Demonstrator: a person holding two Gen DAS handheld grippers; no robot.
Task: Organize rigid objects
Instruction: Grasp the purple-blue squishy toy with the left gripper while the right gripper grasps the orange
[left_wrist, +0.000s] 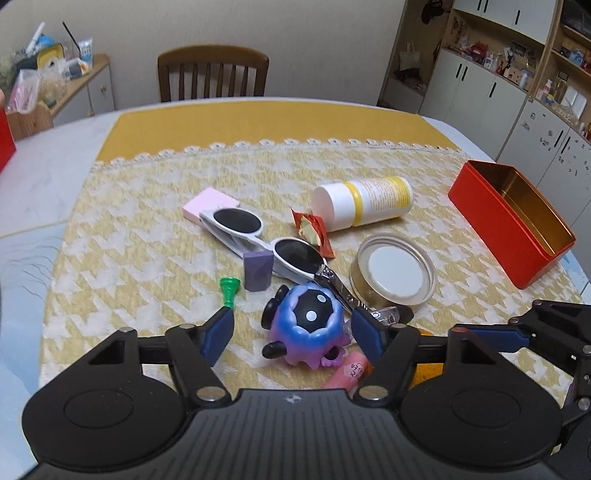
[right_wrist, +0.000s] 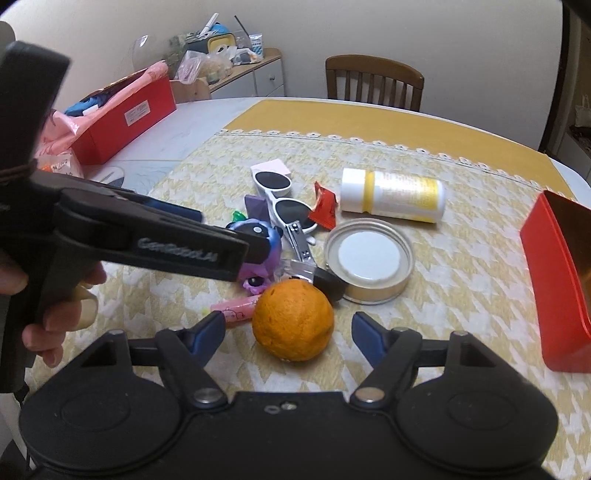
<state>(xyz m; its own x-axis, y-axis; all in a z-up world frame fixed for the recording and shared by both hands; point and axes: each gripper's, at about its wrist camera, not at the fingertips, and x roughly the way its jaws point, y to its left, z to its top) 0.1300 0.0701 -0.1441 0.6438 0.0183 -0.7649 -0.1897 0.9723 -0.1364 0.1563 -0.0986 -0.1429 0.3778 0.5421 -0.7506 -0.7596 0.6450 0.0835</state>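
Woven yellow-and-white houndstooth cloth (left_wrist: 147, 229) looks matt and nubbly. The red rectangular metal tin (left_wrist: 513, 221) gleams, gold inside. Glossy purple plastic figurine (left_wrist: 310, 325); dimpled orange fruit (right_wrist: 293, 320); shiny round metal lid (right_wrist: 369, 260).

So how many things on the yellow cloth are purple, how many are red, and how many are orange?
Purple: 2, the round toy and the small block.
Red: 2, the open tin box and the snack wrapper.
Orange: 1, the orange fruit.
Total: 5.
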